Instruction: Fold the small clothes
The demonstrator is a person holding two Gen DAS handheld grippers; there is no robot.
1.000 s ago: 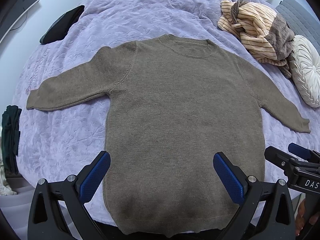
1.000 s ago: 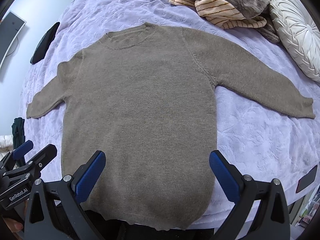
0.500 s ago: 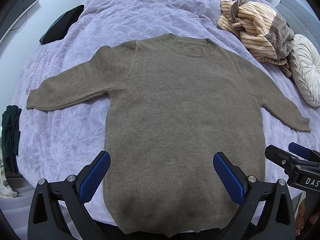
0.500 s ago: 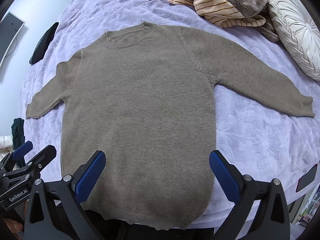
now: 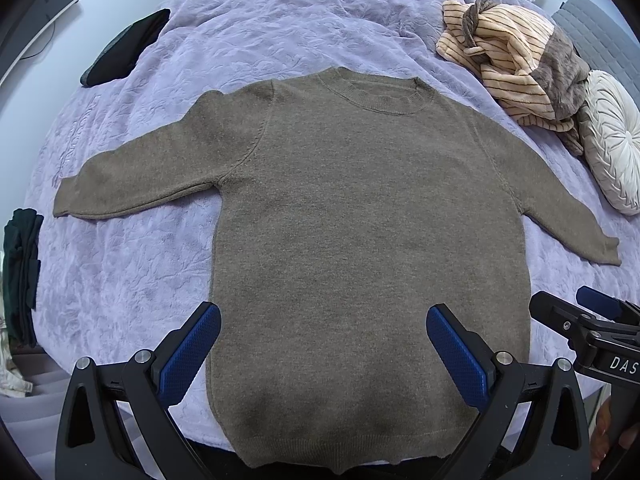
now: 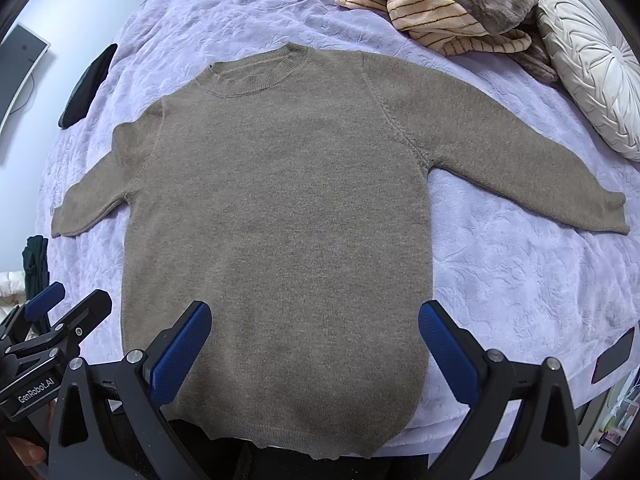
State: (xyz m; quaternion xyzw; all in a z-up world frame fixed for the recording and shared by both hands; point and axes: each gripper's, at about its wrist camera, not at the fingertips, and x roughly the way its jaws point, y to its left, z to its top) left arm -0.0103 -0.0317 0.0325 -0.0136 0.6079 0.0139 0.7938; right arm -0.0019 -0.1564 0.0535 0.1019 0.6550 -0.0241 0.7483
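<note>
Brown sweater [image 5: 360, 220] lies flat ahead of us, unfolded; left gripper [image 5: 320, 352] and right gripper [image 6: 316, 352] released, every fold remains.

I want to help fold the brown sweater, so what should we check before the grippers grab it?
1. Brown sweater lies flat, front up: ok.
2. Both sleeves spread out to the sides, not tucked under: ok.
3. Left gripper open and holding nothing: ok.
4. Right gripper open and holding nothing: ok.
5. Striped clothes pile lies apart from the sweater: ok.
6. Hem fully on the purple bedspread: cannot tell, it sits at the edge.
</note>
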